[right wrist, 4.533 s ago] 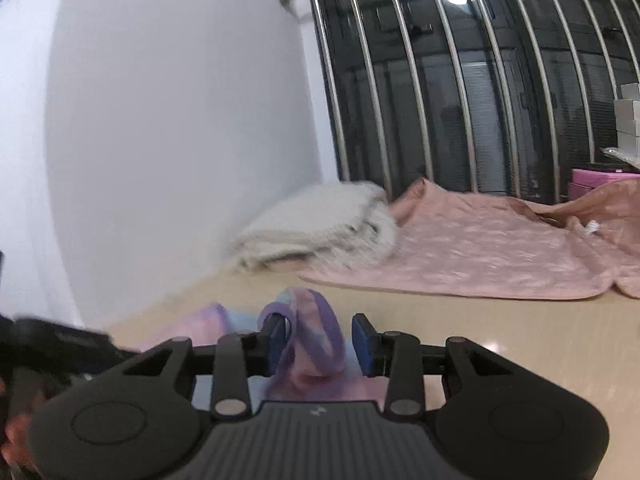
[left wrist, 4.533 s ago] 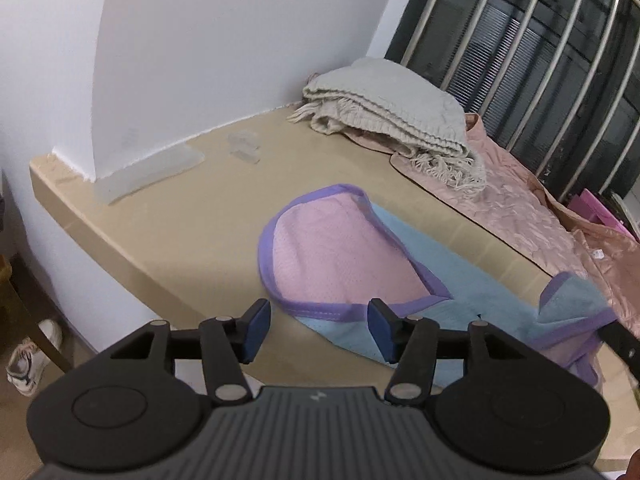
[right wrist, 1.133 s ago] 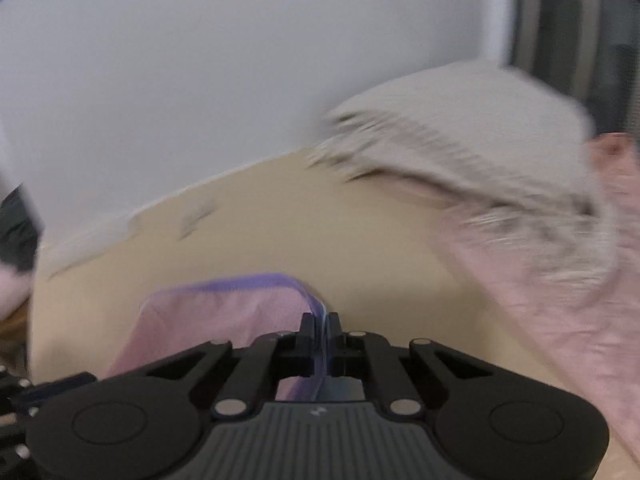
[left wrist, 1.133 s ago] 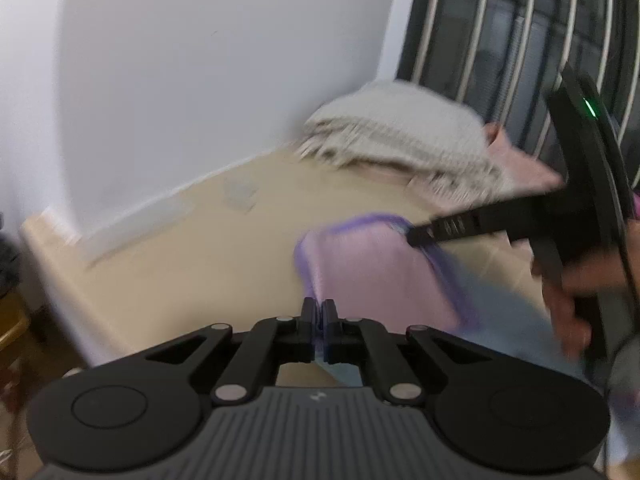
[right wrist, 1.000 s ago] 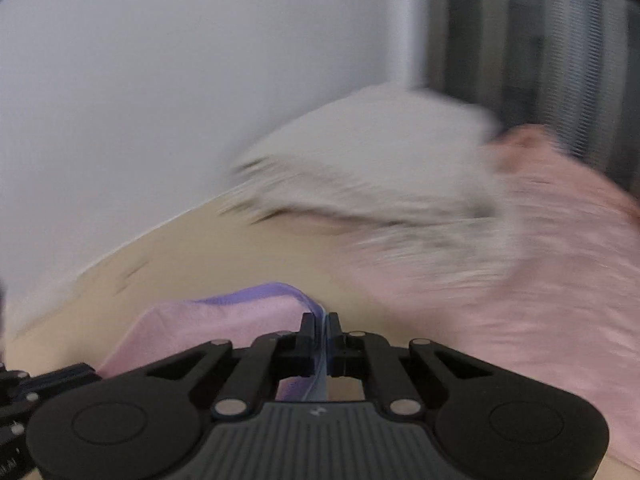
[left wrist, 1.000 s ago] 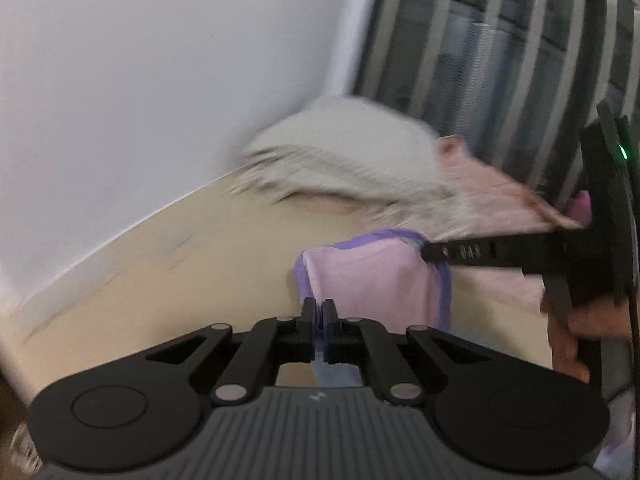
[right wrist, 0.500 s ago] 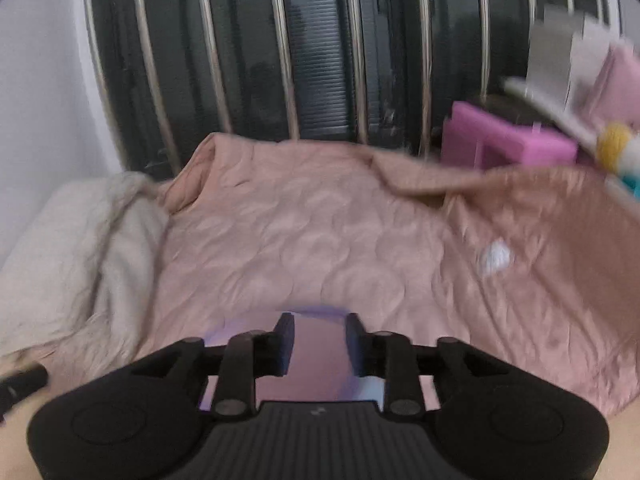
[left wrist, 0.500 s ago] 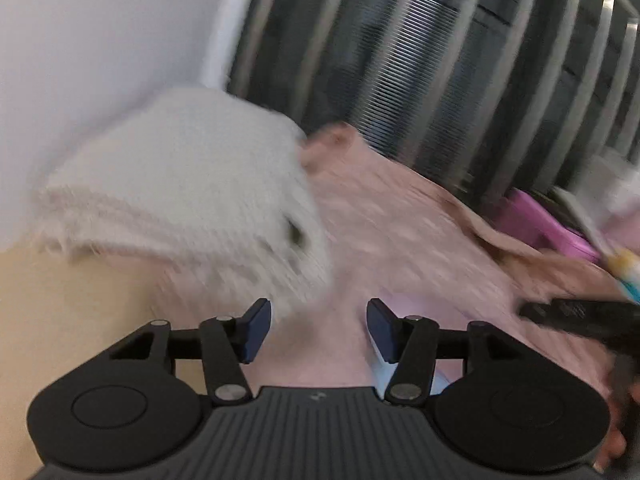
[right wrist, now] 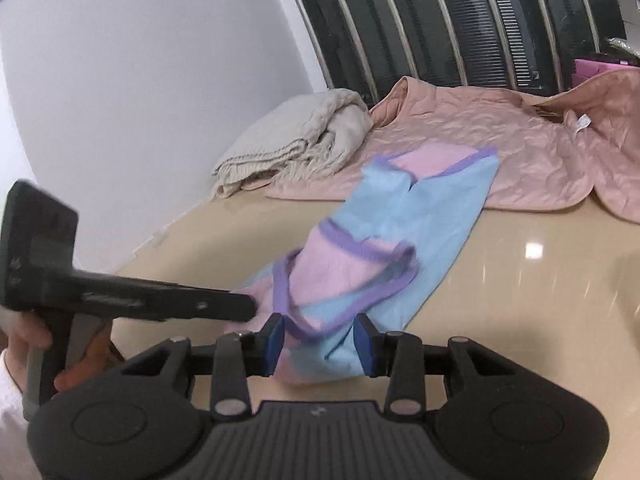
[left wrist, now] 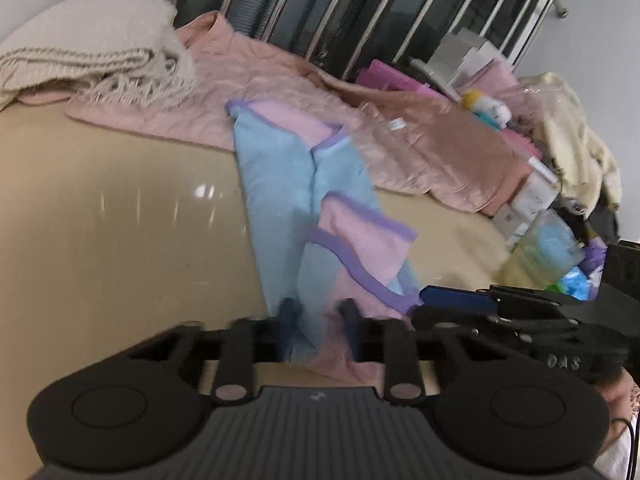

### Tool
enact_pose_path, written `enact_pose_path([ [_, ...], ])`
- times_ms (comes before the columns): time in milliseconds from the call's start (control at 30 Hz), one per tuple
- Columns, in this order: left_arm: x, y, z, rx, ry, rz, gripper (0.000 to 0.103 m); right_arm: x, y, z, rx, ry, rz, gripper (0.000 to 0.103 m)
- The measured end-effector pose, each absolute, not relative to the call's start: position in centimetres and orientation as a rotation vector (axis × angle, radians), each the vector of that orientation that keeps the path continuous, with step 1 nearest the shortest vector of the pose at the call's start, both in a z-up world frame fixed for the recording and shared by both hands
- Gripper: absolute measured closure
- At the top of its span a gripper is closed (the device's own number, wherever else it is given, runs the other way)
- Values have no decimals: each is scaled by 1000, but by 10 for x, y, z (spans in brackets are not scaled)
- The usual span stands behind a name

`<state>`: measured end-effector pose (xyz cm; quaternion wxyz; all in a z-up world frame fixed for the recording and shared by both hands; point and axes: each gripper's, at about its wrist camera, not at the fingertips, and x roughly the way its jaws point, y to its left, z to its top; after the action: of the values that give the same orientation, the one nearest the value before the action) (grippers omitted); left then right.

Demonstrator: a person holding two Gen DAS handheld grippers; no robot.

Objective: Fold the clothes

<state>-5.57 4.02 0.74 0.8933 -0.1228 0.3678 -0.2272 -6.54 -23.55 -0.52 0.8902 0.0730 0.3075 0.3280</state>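
Observation:
A light-blue and pink garment (left wrist: 280,184) with purple trim lies folded lengthwise on the beige table (left wrist: 120,220), its far end resting on the pink quilt. My left gripper (left wrist: 318,324) is at its near end; the jaws are closing, blurred, with bunched cloth in the gap. In the right wrist view the garment (right wrist: 420,216) runs away from my right gripper (right wrist: 320,340), whose blue pads (right wrist: 276,338) are opening with the near hem between them, not pinched. The left gripper (right wrist: 248,306) comes in from the left. The right gripper (left wrist: 432,300) sits just right of the left one.
A folded cream knitted blanket (left wrist: 92,52) lies at the back left against the white wall. The pink quilt (left wrist: 420,136) spreads along the barred window. Boxes, plastic bags and loose fabric (left wrist: 548,240) crowd the right end. A hand (right wrist: 76,360) holds the left gripper's handle.
Both grippers were shut on the purple-trimmed edge, carried it toward the quilt and let go. Now both are back at the garment's near end; left jaws narrower, right jaws wider.

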Motion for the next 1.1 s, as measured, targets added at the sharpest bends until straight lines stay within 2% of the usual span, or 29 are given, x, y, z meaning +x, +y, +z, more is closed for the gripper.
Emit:
enact_pose_path([
  [33, -56, 40, 4, -278, 774, -475, 96, -67, -234, -9, 158, 646, 674, 78],
  [67, -59, 41, 2, -302, 783, -476, 96, -69, -233, -10, 169, 662, 668, 89],
  [167, -77, 49, 1, -374, 809, -467, 98, -82, -239, -13, 230, 717, 654, 94],
  [267, -106, 52, 4, -414, 840, -491, 97, -107, -254, -10, 263, 764, 662, 92],
  [300, -115, 52, 6, -409, 836, -504, 95, -120, -259, -7, 252, 752, 663, 90],
  [333, -118, 51, 9, -393, 815, -518, 89, -133, -264, -3, 230, 714, 668, 83],
  [367, -121, 49, 13, -377, 795, -532, 72, -142, -266, 0, 207, 673, 684, 58],
  [433, -127, 47, 19, -345, 753, -559, 59, -154, -269, 3, 165, 599, 734, 37],
  [500, -118, 39, 19, -307, 756, -560, 59, -153, -267, 0, 143, 582, 764, 37],
  [600, -97, 25, 14, -258, 797, -553, 67, -144, -258, -6, 102, 592, 781, 44],
  [633, -94, 21, 14, -245, 792, -558, 72, -142, -256, -7, 82, 590, 780, 50],
  [667, -93, 19, 15, -232, 778, -576, 86, -140, -254, -8, 70, 585, 781, 56],
  [700, -92, 18, 16, -231, 766, -596, 90, -138, -253, -9, 68, 584, 781, 59],
  [733, -90, 19, 16, -257, 761, -620, 96, -136, -252, -11, 68, 586, 781, 70],
  [767, -89, 20, 16, -291, 756, -634, 96, -134, -252, -12, 73, 588, 778, 81],
  [800, -87, 24, 15, -342, 752, -629, 96, -133, -254, -12, 91, 585, 770, 84],
  [900, -82, 37, 11, -473, 746, -582, 97, -127, -261, -13, 175, 569, 764, 85],
  [1000, -80, 48, 4, -574, 747, -540, 97, -128, -260, -15, 166, 571, 755, 81],
  [1033, -79, 51, 2, -604, 751, -534, 97, -129, -258, -16, 155, 574, 762, 72],
  [1100, -78, 57, -4, -662, 759, -515, 97, -129, -254, -17, 134, 578, 776, 75],
])
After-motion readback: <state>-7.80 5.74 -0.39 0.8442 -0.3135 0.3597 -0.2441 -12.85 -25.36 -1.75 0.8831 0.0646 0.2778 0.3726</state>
